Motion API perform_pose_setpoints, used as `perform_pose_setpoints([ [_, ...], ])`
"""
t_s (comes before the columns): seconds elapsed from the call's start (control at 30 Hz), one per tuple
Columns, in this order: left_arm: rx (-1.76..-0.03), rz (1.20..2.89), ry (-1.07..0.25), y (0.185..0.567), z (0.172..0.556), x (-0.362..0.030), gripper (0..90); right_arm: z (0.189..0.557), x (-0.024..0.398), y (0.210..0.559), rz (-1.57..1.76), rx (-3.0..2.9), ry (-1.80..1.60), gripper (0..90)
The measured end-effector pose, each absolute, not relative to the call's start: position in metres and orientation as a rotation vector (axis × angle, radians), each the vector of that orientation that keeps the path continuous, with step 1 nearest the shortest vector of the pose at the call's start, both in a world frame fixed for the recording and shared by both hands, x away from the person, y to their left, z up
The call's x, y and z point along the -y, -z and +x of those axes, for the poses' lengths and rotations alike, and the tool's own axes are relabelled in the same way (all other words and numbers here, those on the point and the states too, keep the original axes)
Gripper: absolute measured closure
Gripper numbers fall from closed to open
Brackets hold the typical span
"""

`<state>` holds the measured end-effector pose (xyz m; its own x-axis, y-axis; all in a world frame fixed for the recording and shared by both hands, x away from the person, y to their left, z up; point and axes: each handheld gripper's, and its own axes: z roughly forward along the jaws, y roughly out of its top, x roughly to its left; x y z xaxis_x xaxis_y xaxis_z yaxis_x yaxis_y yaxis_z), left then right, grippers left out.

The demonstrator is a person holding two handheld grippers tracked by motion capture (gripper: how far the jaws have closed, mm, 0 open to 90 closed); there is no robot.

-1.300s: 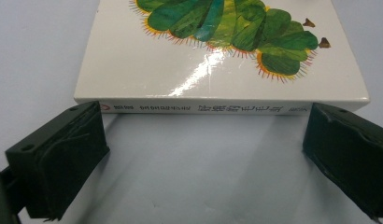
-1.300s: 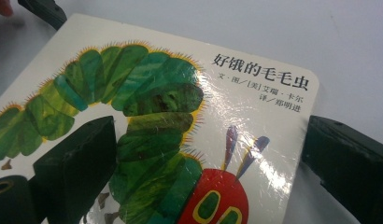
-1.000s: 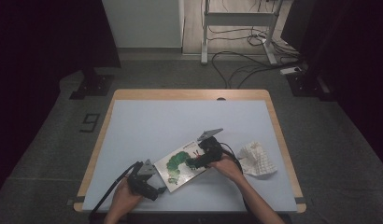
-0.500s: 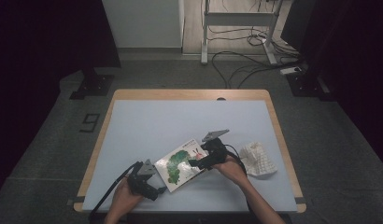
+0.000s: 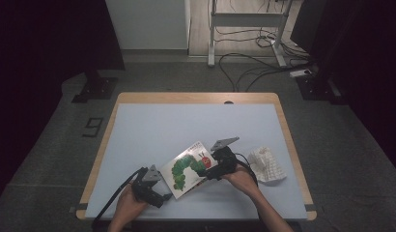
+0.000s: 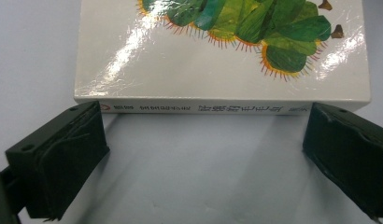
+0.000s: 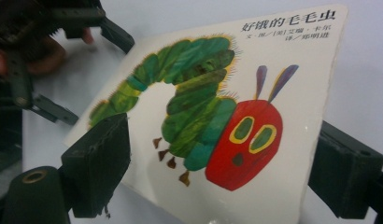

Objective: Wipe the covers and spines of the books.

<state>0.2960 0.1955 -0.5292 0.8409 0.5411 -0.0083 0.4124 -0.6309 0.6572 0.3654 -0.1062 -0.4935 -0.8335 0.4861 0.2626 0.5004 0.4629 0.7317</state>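
I have the book (image 5: 190,167) lying near the near edge of the table (image 5: 152,125), a little left of centre, cover up with the caterpillar showing. My right gripper (image 5: 205,173) is at the book's right edge; its jaws have just been closing, and in the right gripper view the book (image 7: 217,126) sits between them, its cover corner raised, one pad over it and one under. I cannot tell if they pinch it yet. My left gripper (image 5: 166,197) waits just beside the book's near left edge, jaws wide apart, the spine (image 6: 199,108) in front of them, untouched. A crumpled white cloth (image 5: 266,165) lies to the right
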Motion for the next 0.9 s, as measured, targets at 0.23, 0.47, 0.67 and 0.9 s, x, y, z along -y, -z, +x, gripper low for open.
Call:
perform_pose_setpoints([
  [0.23,-0.69,2.34,-0.249,0.529,0.296,-0.196,0.0,0.373,0.108,0.492,-0.835,2.73,1.296,20.3],
  [0.47,-0.688,2.342,-0.249,0.529,0.296,-0.196,0.0,0.376,0.112,0.487,-0.786,2.763,1.254,32.7],
  [0.67,-0.687,2.343,-0.249,0.529,0.296,-0.196,0.0,0.376,0.117,0.48,-0.759,2.766,1.237,41.6],
  [0.9,-0.689,2.342,-0.246,0.529,0.296,-0.196,0.0,0.374,0.124,0.478,-0.75,2.75,1.24,50.3],
])
